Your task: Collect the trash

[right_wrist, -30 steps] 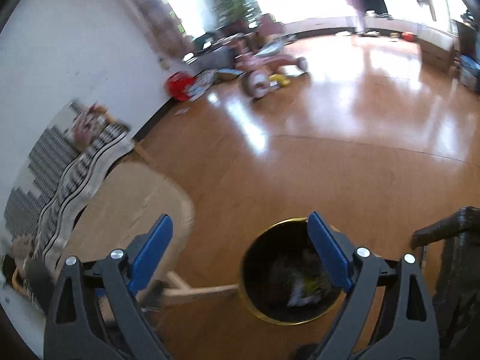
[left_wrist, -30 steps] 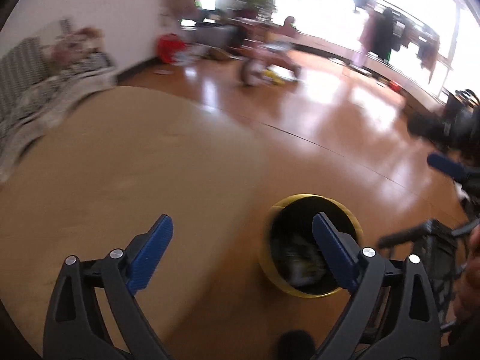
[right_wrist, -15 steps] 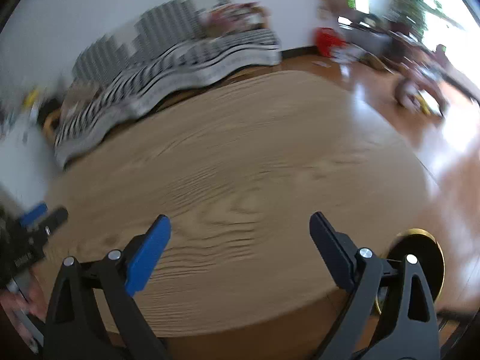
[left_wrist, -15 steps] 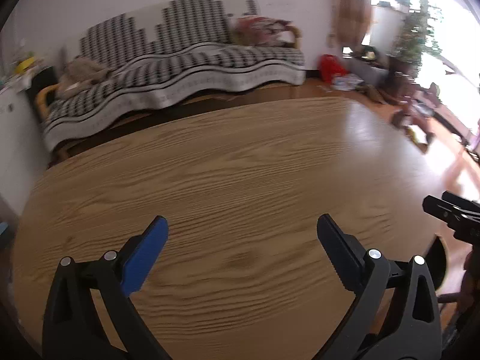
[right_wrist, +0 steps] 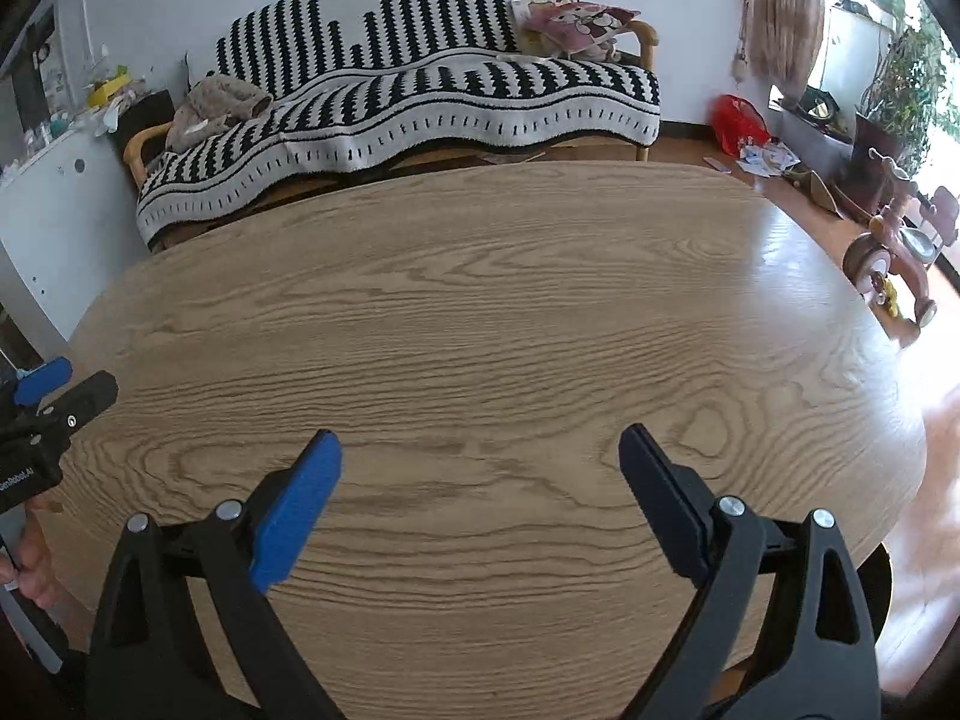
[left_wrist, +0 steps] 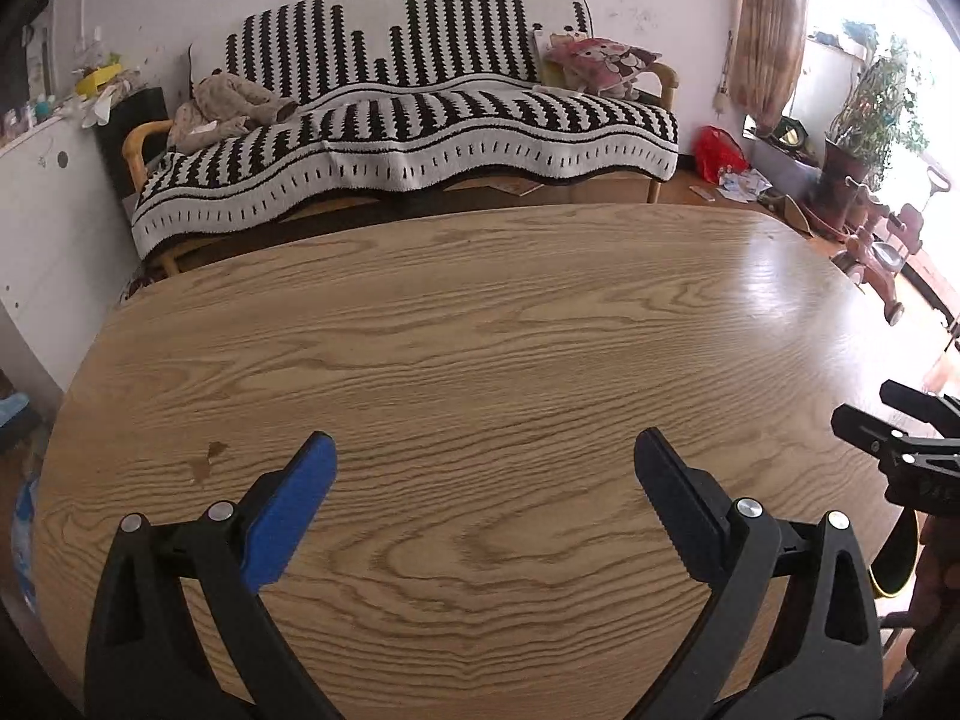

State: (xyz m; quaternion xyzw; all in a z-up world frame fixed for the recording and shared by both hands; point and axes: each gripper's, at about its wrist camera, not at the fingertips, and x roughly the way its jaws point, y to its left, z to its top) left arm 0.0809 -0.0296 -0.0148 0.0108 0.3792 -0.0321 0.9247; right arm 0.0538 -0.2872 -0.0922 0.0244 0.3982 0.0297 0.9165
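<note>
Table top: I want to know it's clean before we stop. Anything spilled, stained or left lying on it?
Only a small dark stain on the wooden table, near its left side, just beyond the open left gripper. No trash shows on it in either view.

Both wrist views overlook table (left_wrist: 480,330), facing sofa (right_wrist: 420,78).

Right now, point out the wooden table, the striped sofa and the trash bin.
wooden table (left_wrist: 480,360): left wrist view, bare middle of the top.
striped sofa (right_wrist: 420,90): right wrist view, blanket over the seat.
trash bin (left_wrist: 897,564): left wrist view, dark sliver with yellow rim past the table's right edge.
</note>
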